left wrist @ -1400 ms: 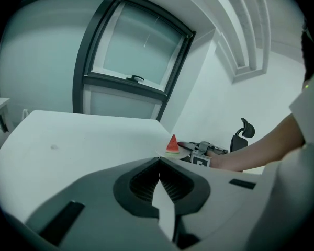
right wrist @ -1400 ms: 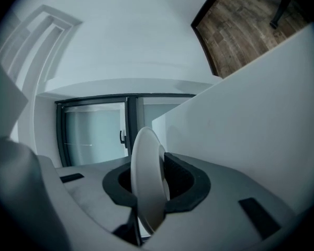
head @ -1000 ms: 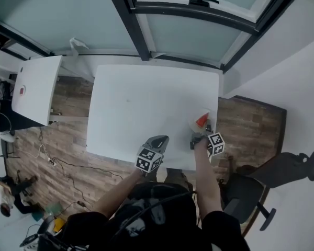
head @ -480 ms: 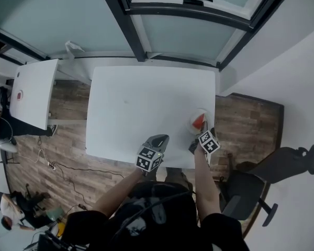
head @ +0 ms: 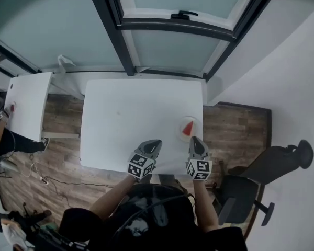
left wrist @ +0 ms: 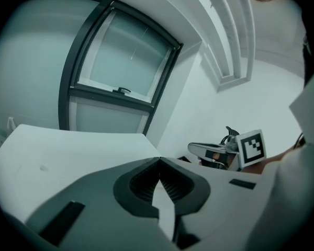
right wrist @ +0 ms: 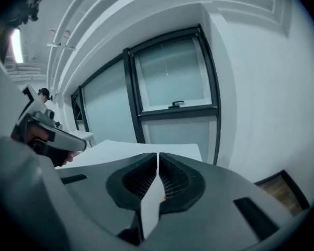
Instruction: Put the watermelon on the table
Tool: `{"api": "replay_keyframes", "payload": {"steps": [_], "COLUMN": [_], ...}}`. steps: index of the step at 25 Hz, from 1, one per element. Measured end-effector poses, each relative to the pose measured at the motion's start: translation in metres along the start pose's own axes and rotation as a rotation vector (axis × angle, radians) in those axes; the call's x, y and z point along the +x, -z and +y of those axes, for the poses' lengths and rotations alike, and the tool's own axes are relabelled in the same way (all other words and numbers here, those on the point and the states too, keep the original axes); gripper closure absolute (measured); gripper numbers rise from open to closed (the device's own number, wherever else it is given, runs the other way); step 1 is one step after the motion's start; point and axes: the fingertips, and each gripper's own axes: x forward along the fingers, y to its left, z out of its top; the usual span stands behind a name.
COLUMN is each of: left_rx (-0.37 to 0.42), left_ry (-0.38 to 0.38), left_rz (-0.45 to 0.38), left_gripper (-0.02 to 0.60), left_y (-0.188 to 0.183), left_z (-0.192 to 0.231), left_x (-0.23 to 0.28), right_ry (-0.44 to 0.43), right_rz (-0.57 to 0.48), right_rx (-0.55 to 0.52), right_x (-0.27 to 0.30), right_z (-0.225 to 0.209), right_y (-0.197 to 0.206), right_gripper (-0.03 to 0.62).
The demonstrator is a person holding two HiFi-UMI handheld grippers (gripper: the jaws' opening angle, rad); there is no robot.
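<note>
White table below the window holds the watermelon, a wedge on a plate, at eleven o'clock just beyond my right gripper, whose jaws are closing on nothing. My left gripper is closed, empty. I judge the wedge light and slippery; I'd pinch its flat sides.

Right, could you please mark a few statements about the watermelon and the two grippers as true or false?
1. The watermelon slice lies on a round plate on the white table. True.
2. The right gripper holds the watermelon slice. False: its jaws are closing with nothing between them, and the slice rests on the plate.
3. In the head view, the plate sits near the table's left edge. False: it sits near the right edge, just ahead of the right gripper.
4. The left gripper has its jaws together and holds nothing. True.
</note>
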Motion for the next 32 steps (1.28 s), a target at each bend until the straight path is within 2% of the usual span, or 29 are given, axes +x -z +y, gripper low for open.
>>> {"api": "replay_keyframes", "payload": {"steps": [4,6,8,11,13,23,32], "left_rx": [-0.011,0.012,0.077,0.190,0.219,0.193,0.206], "left_ry": [-0.025,-0.029,-0.024,-0.035,-0.045,-0.091,-0.079], "left_rz": [-0.150,-0.213,-0.242,-0.244,-0.255,-0.267,-0.244], "left_gripper": [0.577,0.577,0.577,0.577,0.577,0.577,0.577], "left_y": [-0.050,-0.076,-0.095,-0.106,-0.108,-0.113,-0.102], "left_z": [-0.010,-0.022,-0.034,-0.049,-0.053,-0.036,-0.044], "left_x": [-0.019,-0.030,-0.039,-0.052,-0.060,-0.073,-0.080], "right_ry": [-0.056,-0.057,-0.037,-0.012,-0.012,0.007,-0.019], "right_rz": [-0.056,-0.072,-0.117,-0.169,-0.185,-0.185,-0.193], "right_rx": [-0.163,-0.180,-0.155,-0.137,-0.132,-0.091,-0.072], "right_x": [-0.041,-0.058,-0.069,-0.081,-0.084,-0.083,-0.087], "right_z": [0.045,0.061,0.068,0.074,0.077,0.076,0.087], "right_y": [-0.049,-0.070,-0.090,-0.109,-0.115,-0.126,-0.129], "right_gripper": [0.583,0.583,0.583,0.583,0.583,0.583,0.583]}}
